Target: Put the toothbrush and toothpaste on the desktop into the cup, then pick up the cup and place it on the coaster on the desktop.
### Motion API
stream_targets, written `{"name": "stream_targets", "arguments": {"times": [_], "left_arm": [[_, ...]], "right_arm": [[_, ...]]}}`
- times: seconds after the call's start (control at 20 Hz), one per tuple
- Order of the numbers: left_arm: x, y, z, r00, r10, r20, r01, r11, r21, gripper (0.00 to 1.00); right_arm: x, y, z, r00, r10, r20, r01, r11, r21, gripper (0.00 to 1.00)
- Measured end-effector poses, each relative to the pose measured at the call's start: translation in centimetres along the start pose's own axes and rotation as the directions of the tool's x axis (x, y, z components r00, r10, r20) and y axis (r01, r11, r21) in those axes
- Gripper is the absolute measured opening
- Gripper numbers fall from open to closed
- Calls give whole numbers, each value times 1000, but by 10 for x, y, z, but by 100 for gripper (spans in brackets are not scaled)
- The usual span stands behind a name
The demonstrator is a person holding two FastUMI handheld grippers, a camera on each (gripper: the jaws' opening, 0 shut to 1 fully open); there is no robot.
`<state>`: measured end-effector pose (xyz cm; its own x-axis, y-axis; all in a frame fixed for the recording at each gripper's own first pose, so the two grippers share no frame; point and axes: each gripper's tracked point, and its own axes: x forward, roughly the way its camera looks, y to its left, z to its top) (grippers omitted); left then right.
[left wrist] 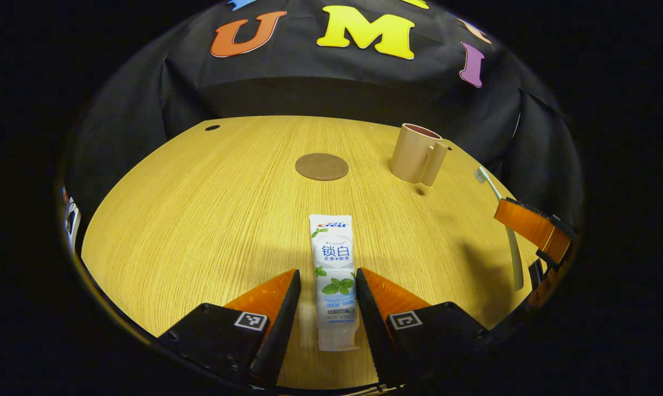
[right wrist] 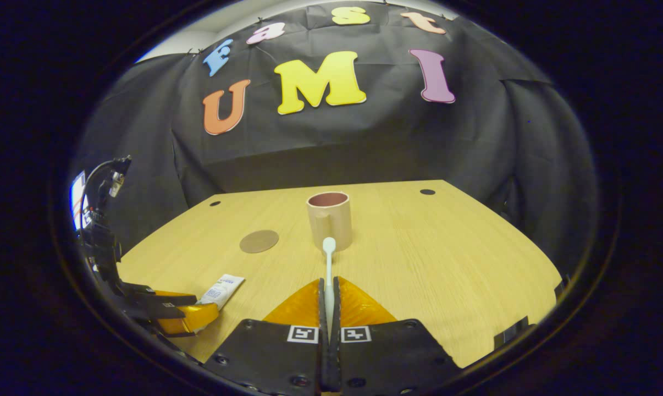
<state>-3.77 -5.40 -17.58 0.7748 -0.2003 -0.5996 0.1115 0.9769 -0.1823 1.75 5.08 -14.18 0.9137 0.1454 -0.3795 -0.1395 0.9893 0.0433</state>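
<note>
both tongs busy: right tongs (right wrist: pixel 329 297) pinching toothbrush (right wrist: pixel 329 269), left tongs (left wrist: pixel 327 308) spread astride toothpaste (left wrist: pixel 335 280) on worktop (left wrist: pixel 199 220). should squeeze tube mid-body, then lift twd cup (right wrist: pixel 330 219).

Square-coded black tool (right wrist: pixel 329 286) mounts, apparently screwed.

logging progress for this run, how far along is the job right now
Nothing is in the cup yet, and it stands off the coaster. In hand: the right tongs are shut on the toothbrush, its head pointing at the cup; the left tongs are open around the toothpaste, which lies flat on the desktop. Left: both into the cup, then cup onto coaster.
</note>
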Motion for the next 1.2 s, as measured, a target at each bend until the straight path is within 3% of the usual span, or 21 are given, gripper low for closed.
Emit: {"name": "stream_targets", "arguments": {"times": [0.05, 0.15, 0.25, 0.3, 0.4, 0.55, 0.75, 0.9, 1.15, 1.2], "left_arm": [[2, 0, 1, 1000, 2, 0, -2, 1000, 9, 67], [2, 3, -1, 1000, 16, -6, -15, 999, 36, 54], [1, 4, 0, 1000, 9, -2, -9, 999, 38, 48], [1, 4, 0, 1000, -1, 5, 1, 999, 32, 52], [0, 3, 3, 999, -32, 30, 32, 999, 6, 46], [-5, -5, 12, 987, -109, 118, 113, 993, -26, 45], [-17, -1, 32, 969, -100, 224, 99, 995, 17, 45], [-28, -1, 44, 953, -103, 286, 92, 994, 51, 45], [-48, 1, 73, 917, -104, 384, 72, 993, 98, 47], [-56, 3, 83, 902, -100, 419, 56, 992, 117, 40]], "right_arm": [[-2, 2, 3, 1000, 9, 5, -9, 1000, -2, 0], [-4, 2, 10, 1000, 13, 23, -13, 1000, -9, 0], [-6, 1, 17, 999, 12, 41, -11, 1000, -18, 0], [-6, 1, 20, 999, 14, 49, -13, 1000, -19, 0], [-8, 2, 27, 998, 19, 66, -17, 1000, -21, 1], [-9, 5, 42, 995, 18, 100, -14, 999, -34, 0], [-4, 15, 68, 986, 41, 160, -32, 998, -59, 0], [17, 22, 98, 974, 47, 223, -29, 996, -84, 0], [65, 29, 137, 954, 99, 283, -85, 994, -63, 0], [73, 29, 144, 951, 102, 292, -88, 994, -59, 0]]}}
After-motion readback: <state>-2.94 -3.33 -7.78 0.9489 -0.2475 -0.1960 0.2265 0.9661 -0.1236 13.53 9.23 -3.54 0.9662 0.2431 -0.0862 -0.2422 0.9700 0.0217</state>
